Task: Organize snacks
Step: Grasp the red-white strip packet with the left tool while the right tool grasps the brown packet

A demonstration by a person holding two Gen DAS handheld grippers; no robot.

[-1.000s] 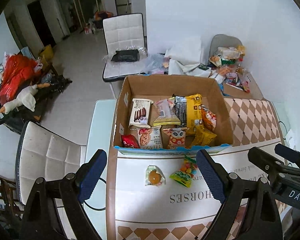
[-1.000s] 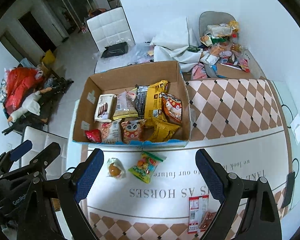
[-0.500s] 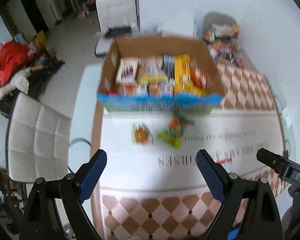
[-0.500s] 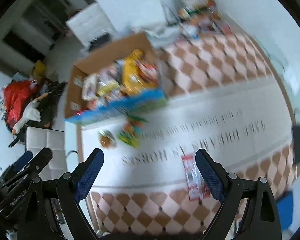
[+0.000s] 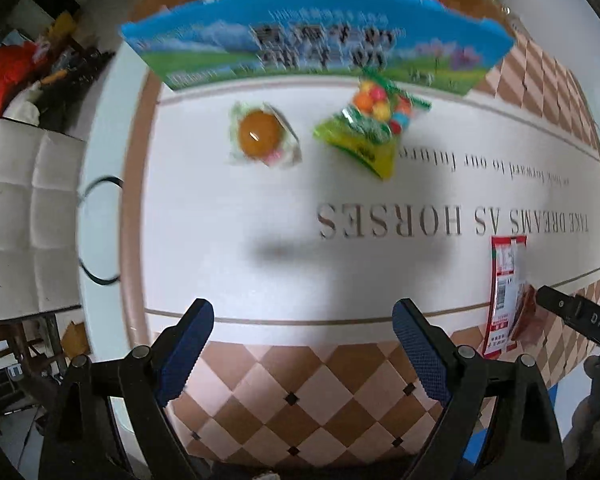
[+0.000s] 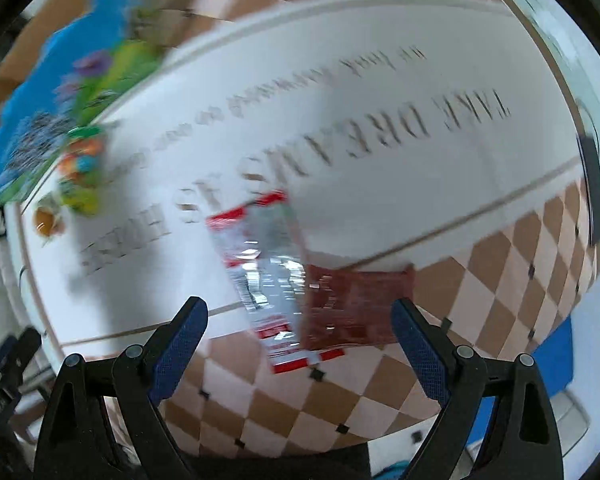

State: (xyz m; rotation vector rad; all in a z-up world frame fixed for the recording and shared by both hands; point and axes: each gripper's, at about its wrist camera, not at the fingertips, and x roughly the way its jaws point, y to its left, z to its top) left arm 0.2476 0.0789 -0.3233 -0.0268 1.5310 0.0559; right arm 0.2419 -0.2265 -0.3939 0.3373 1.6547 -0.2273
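1. Snacks loose on tablecloth (image 5: 260,216), placed from box (image 5: 316,36): round orange pastry pack (image 5: 260,136) just before its front wall, green candy bag (image 5: 370,128) right of that, touching the wall.
2. Left gripper (image 5: 300,344) spread, empty, well short of both.
3. Red-white packet (image 6: 268,276) and dark red pack (image 6: 352,304) far from box, by near table edge, long axis toward box.
4. Right gripper (image 6: 300,340) spread, empty, directly over these 2; nearer hand. Open cloth around.

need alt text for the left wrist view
The left gripper, jaws open and empty, hangs over a printed tablecloth. Ahead lie an orange jelly cup and a green candy bag before the snack box; a red-and-white packet lies at right.
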